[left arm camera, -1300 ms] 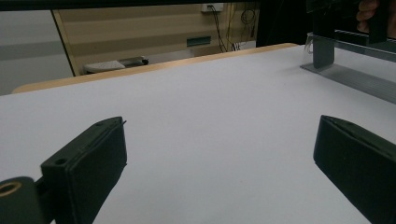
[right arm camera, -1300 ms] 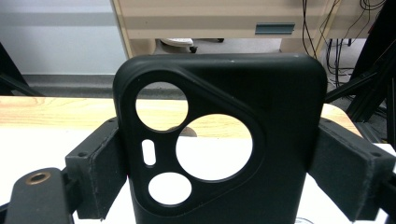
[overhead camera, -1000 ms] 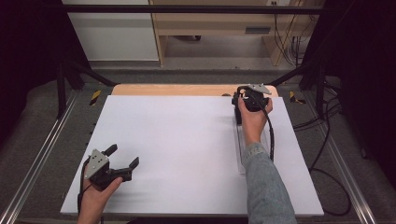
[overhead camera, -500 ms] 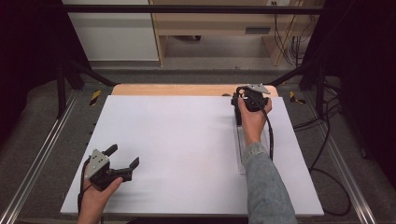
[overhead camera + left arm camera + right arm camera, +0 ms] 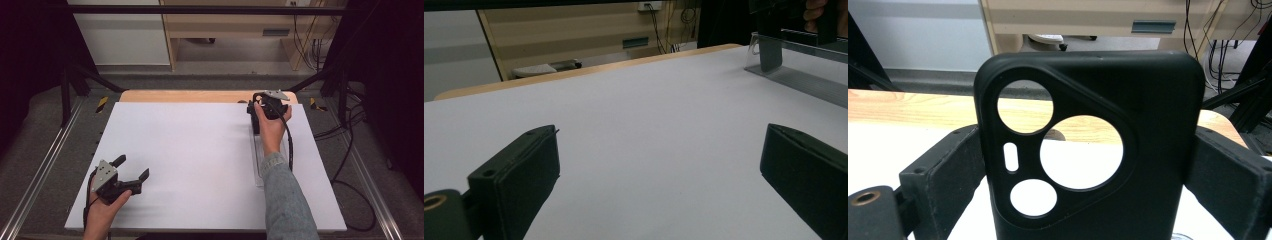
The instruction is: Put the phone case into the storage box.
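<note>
**Case upright between our right jaws**

Our right gripper (image 5: 256, 116) has just been opening around the black phone case (image 5: 1088, 150), which stands upright, long axis vertical, at the far right. Our left gripper (image 5: 133, 169) waits open and empty, well apart.

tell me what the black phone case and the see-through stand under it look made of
Phone case: seemingly soft silicone or rubbery plastic, going by its matte black skin, rounded edges and cleanly moulded camera cut-outs. Stand: probably clear acrylic, since the table shows through it and its edges catch light; it could be another clear plastic.
</note>
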A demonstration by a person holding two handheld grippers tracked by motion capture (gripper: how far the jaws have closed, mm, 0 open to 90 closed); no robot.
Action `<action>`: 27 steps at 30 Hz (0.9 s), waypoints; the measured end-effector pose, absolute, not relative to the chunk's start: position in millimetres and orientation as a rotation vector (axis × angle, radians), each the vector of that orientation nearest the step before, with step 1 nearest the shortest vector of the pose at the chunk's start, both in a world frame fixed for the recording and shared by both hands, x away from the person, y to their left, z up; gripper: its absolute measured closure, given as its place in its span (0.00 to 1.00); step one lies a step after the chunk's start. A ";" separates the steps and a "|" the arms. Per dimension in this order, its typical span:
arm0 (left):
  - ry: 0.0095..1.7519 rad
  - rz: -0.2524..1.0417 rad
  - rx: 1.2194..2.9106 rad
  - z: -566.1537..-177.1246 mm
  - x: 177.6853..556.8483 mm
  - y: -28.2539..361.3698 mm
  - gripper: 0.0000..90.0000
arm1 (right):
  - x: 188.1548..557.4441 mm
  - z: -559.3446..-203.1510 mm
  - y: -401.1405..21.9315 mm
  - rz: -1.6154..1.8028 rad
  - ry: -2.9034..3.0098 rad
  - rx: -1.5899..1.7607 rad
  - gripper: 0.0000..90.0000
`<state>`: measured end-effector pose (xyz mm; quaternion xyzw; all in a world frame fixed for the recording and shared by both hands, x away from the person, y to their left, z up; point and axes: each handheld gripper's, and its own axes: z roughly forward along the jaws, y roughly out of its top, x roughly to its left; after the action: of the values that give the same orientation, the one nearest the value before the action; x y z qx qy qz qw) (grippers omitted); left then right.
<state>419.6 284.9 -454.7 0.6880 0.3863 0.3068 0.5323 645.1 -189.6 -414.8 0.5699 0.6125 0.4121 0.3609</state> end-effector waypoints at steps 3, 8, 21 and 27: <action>0.922 0.732 1.640 -454.7 419.6 284.9 0.03 | 644.8 -413.8 -190.9 1.067 1.570 1.470 0.08; 0.922 0.735 1.637 -454.4 419.6 285.5 0.03 | 642.6 -411.1 -191.6 1.069 1.567 1.467 0.08; 0.921 0.744 1.634 -453.6 418.9 285.6 0.03 | 632.4 -399.8 -193.9 1.085 1.581 1.436 0.07; 0.919 0.747 1.635 -453.4 418.6 285.5 0.03 | 626.5 -398.4 -196.7 1.093 1.587 1.421 0.07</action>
<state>418.6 285.5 -453.4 0.6855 0.3853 0.3131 0.5324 626.5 -196.7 -398.4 0.5527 0.6171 0.4249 0.3648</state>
